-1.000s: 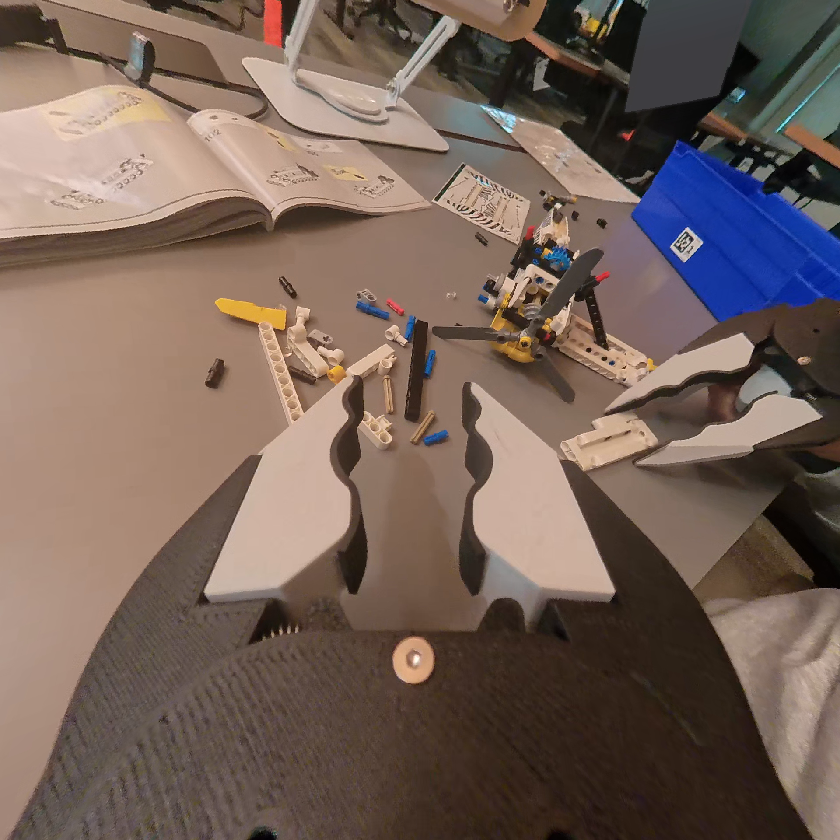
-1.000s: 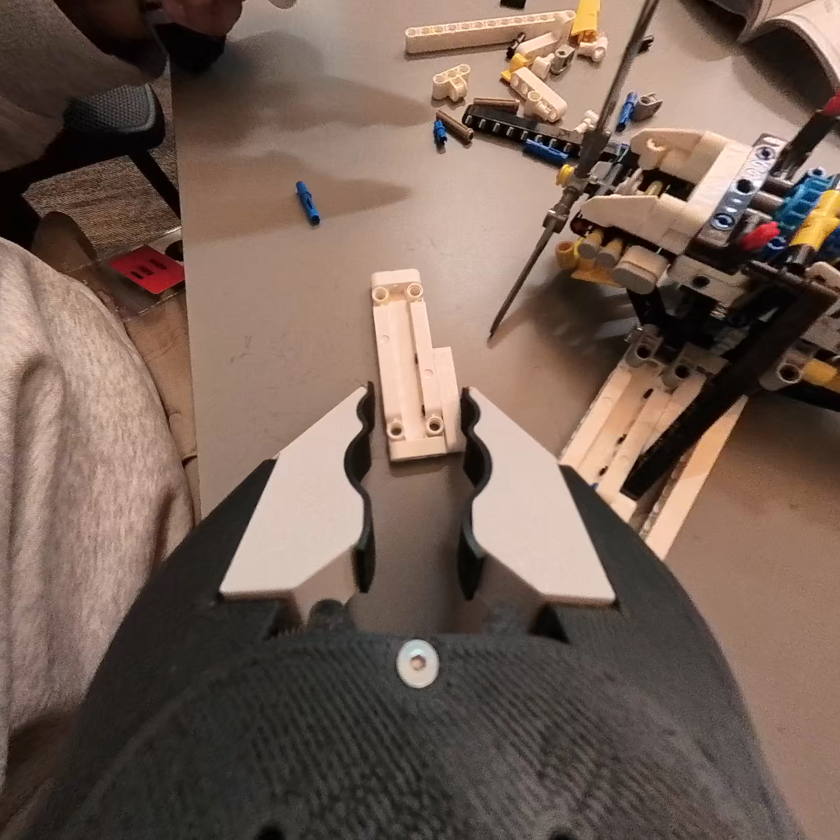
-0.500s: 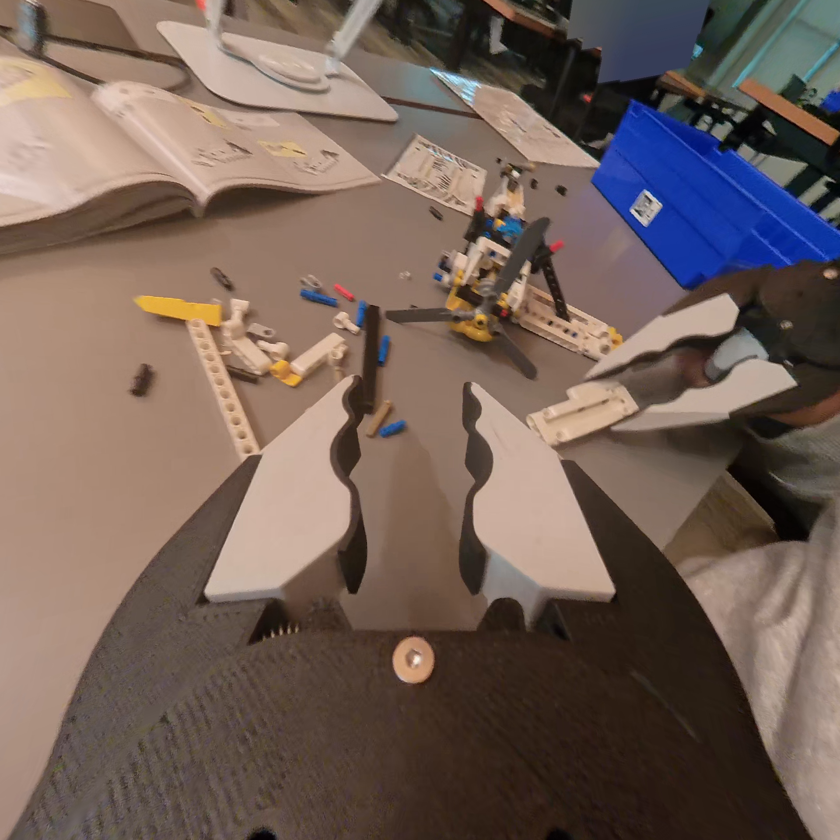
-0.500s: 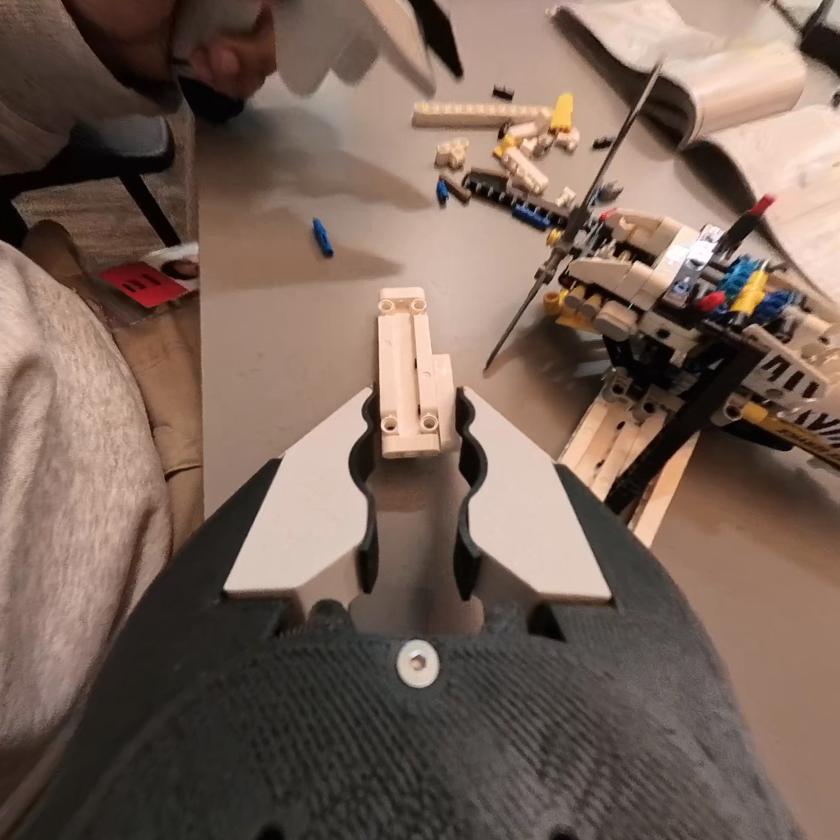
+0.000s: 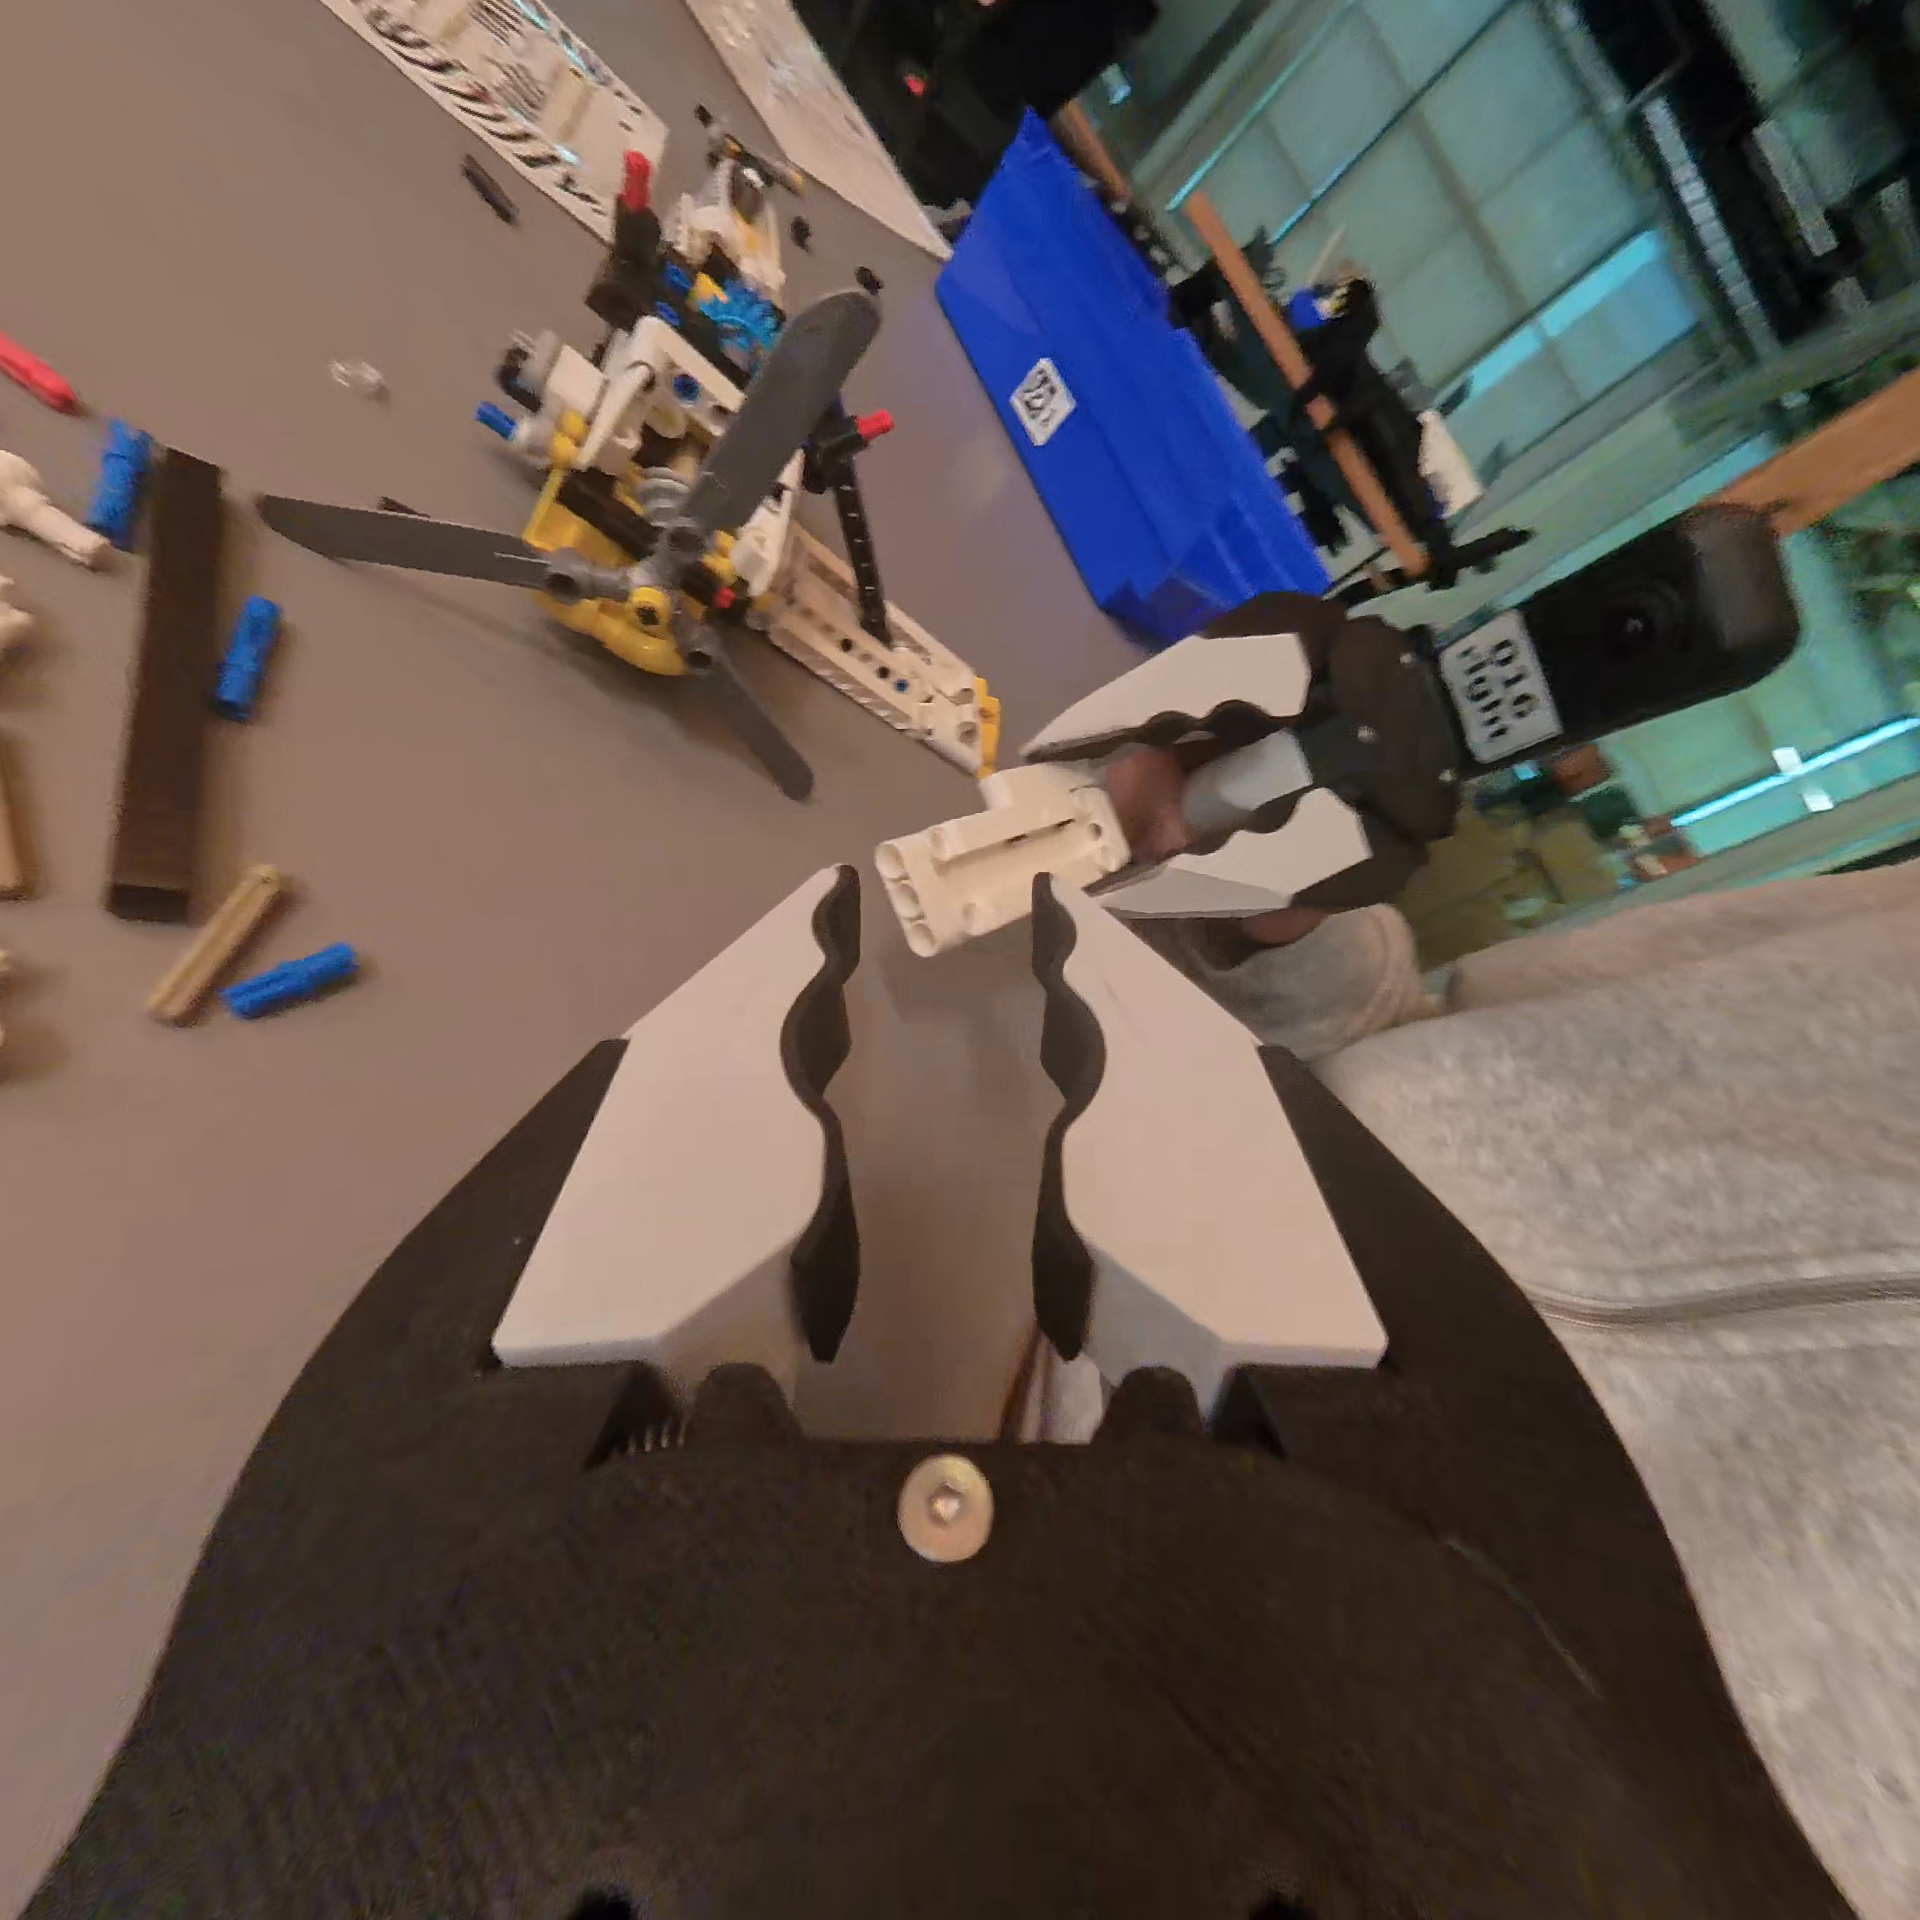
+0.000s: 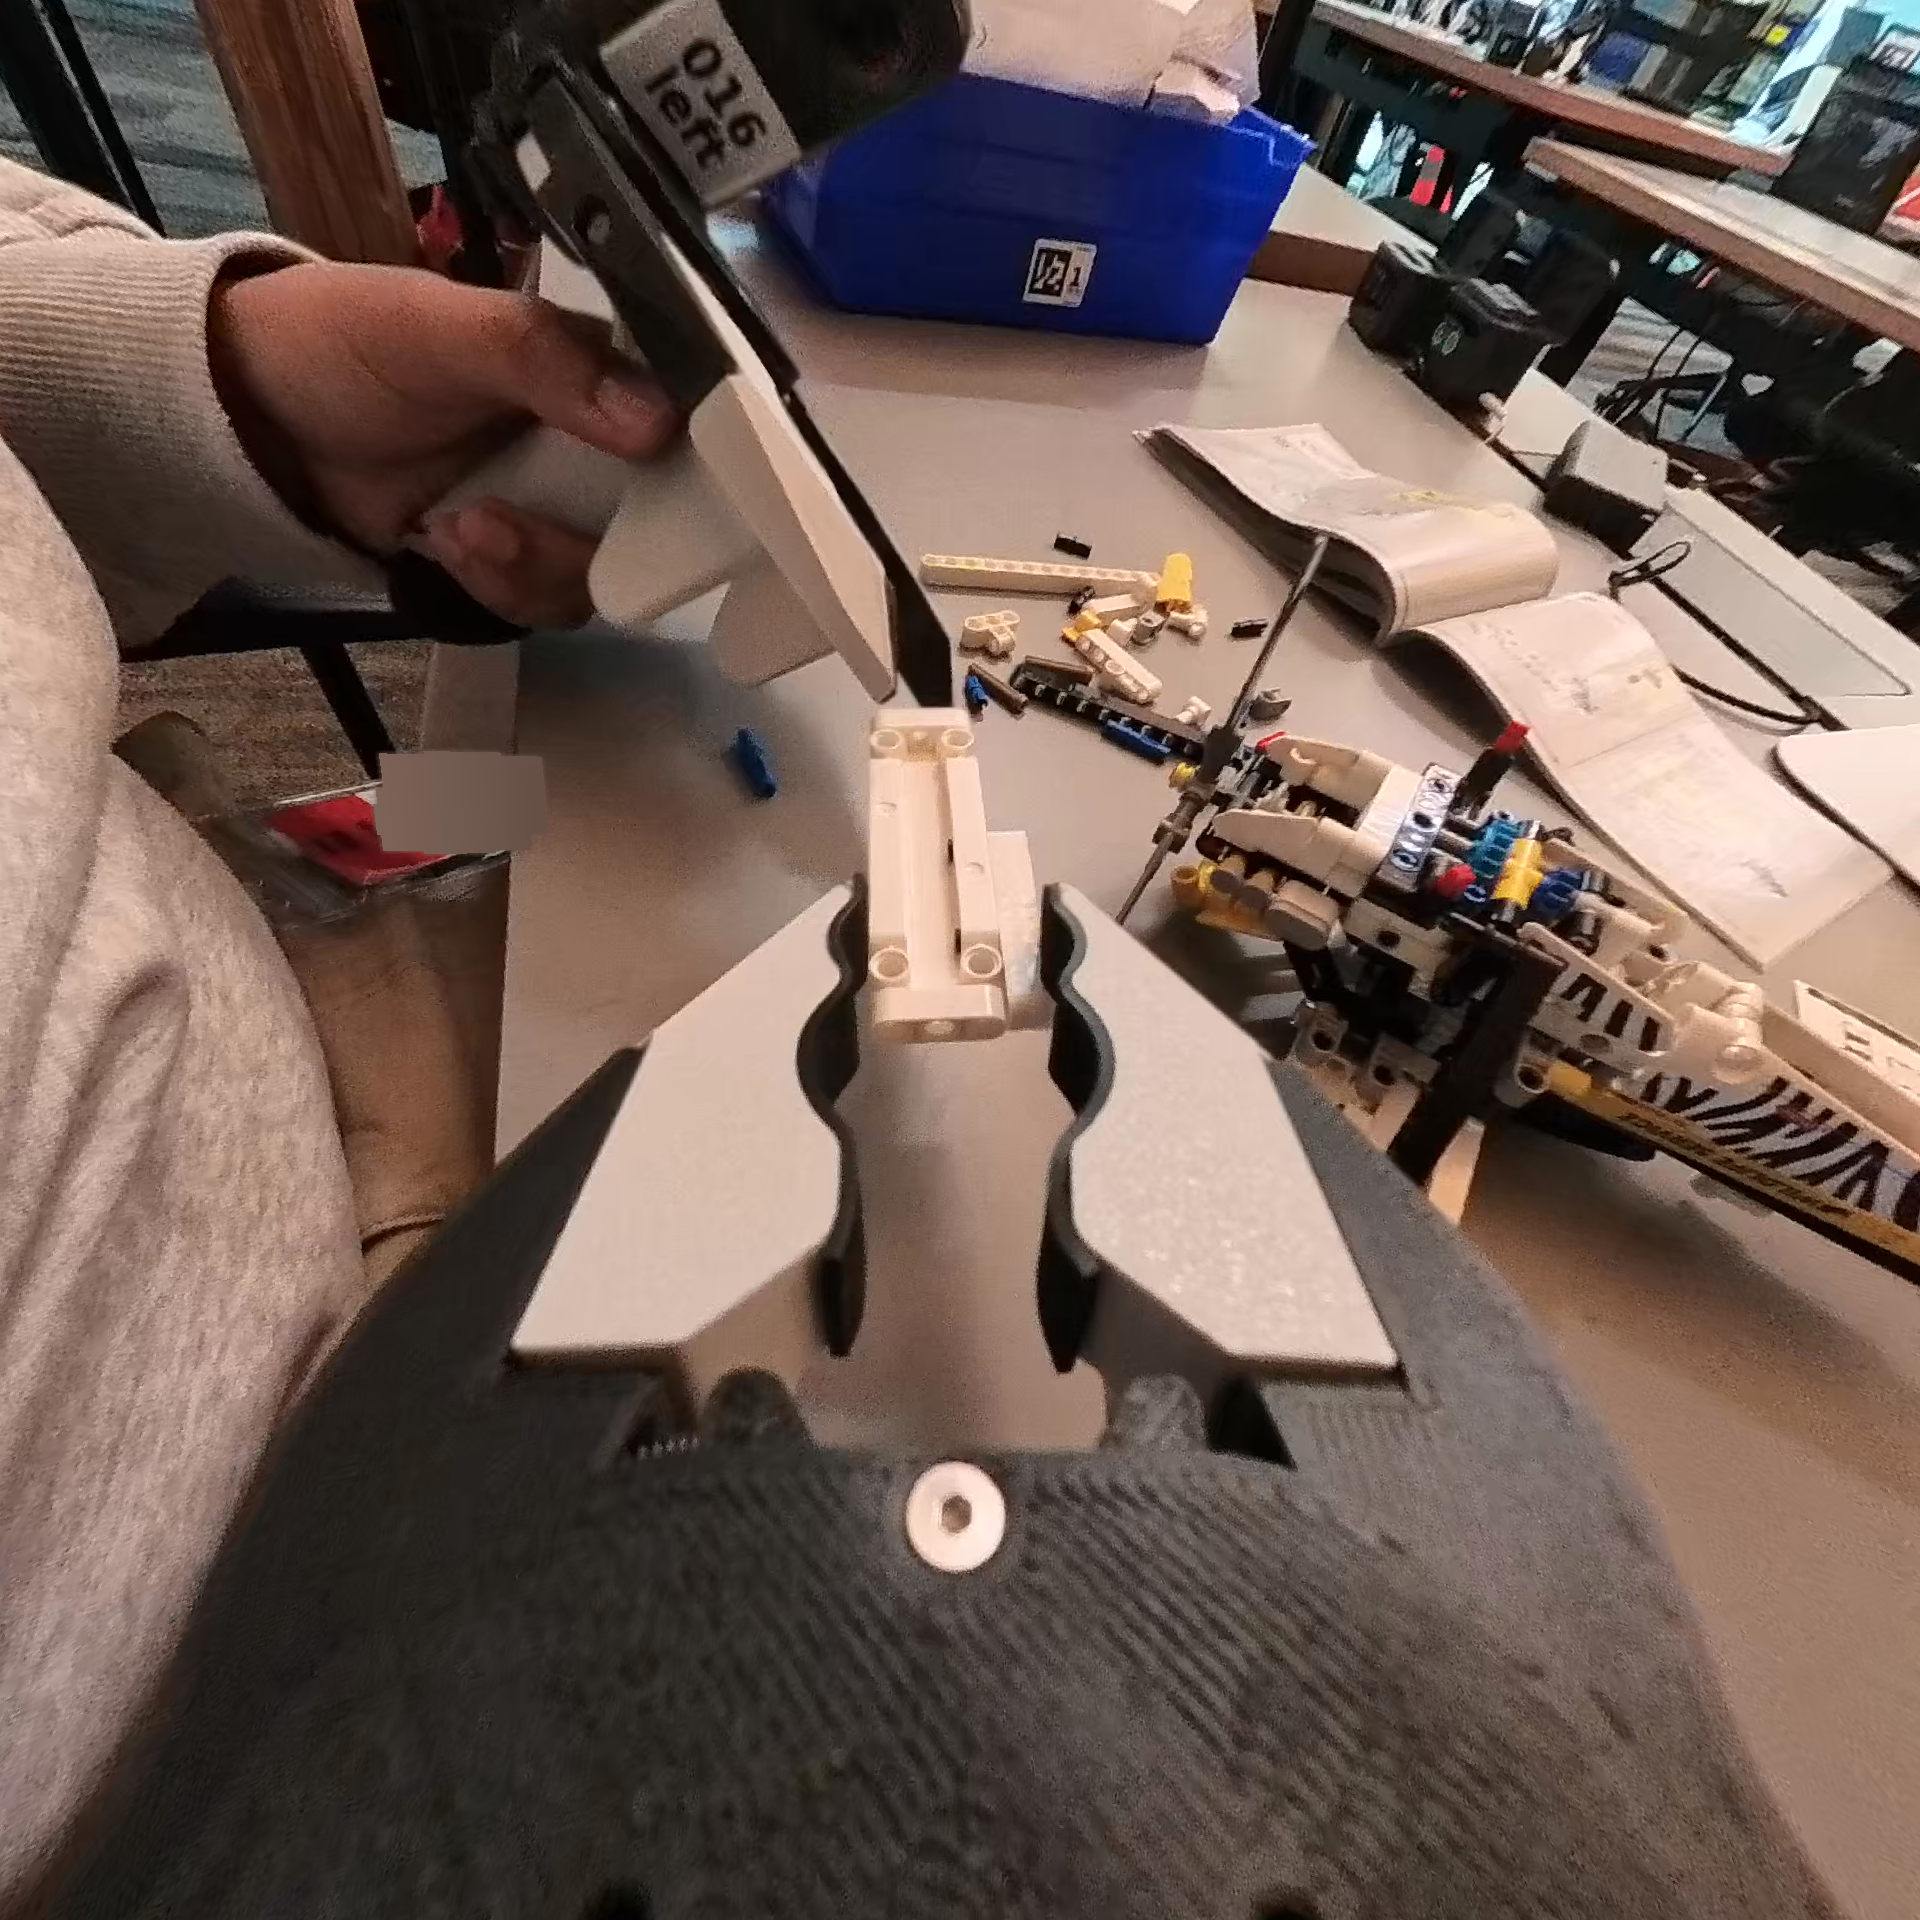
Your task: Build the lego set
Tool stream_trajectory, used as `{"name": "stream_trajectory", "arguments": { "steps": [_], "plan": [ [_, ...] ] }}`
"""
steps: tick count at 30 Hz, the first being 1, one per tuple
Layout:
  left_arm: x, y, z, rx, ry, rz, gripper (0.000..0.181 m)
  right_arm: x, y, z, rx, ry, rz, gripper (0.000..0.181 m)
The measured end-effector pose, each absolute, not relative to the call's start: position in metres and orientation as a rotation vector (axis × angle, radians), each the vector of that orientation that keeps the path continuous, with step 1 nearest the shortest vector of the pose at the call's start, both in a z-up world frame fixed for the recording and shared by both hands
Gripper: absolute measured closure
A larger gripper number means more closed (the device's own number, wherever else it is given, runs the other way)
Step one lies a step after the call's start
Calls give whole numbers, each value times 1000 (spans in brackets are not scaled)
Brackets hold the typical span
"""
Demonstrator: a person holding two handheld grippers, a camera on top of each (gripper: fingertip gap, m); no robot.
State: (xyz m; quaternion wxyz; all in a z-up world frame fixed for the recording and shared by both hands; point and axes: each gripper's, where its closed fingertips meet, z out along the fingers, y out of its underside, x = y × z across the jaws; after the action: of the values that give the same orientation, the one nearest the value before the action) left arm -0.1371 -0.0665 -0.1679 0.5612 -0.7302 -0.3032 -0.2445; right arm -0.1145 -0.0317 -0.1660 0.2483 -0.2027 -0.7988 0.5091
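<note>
Your right tongs [image 6: 951, 925] grip the near end of a white lego panel [image 6: 935, 883], pinched between the two fingertips and lifted clear of the worktop [image 6: 1039, 416]; the left wrist view shows the same panel [image 5: 1003, 868] jutting out of those right tongs [image 5: 1081, 821] toward your other tool. Your left tongs [image 5: 945, 904] stand released, jaws apart with nothing between them, their tips just beside the panel's free end, though you cannot tell whether they touch it. In the right wrist view your left hand [image 6: 416, 416] wraps the handle of the left tongs [image 6: 894, 634], which hang tilted above the panel's far end.

Largest on the worktop is the blue bin [image 6: 1029, 208] at the far edge. Next comes the open instruction booklet [image 6: 1455, 582] toward the far right corner. Beside it, near the right edge, sits the half-built helicopter model [image 6: 1455, 914], with grey rotor blades [image 5: 769, 416] and a zebra-striped tail. Past the model lies a scatter of loose pieces [image 6: 1091, 644]: a long black beam [image 5: 166, 686], a tan axle [image 5: 213, 945] and several blue pins [image 5: 291, 979]. One blue pin [image 6: 753, 764] lies alone near the front edge.
</note>
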Motion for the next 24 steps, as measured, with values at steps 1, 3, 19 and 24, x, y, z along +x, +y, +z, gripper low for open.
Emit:
{"name": "stream_trajectory", "arguments": {
  "steps": [1, 3, 19, 24],
  "plan": [
    [-135, -64, -166, -1698, -714, -614, 149, -115, -32, -164, -553, -2164, 1391, 149],
    [-133, -61, -166, -1676, -730, -658, 143, -116, -32, -159, -547, -2133, 1407, 149],
    [-147, -61, -168, -1623, -793, -626, 169, -128, -17, -168, -681, -2131, 1295, 165],
    [-144, -61, -168, -1630, -761, -620, 165, -129, -1, -188, -861, -2221, 1174, 142]
  ]
}}
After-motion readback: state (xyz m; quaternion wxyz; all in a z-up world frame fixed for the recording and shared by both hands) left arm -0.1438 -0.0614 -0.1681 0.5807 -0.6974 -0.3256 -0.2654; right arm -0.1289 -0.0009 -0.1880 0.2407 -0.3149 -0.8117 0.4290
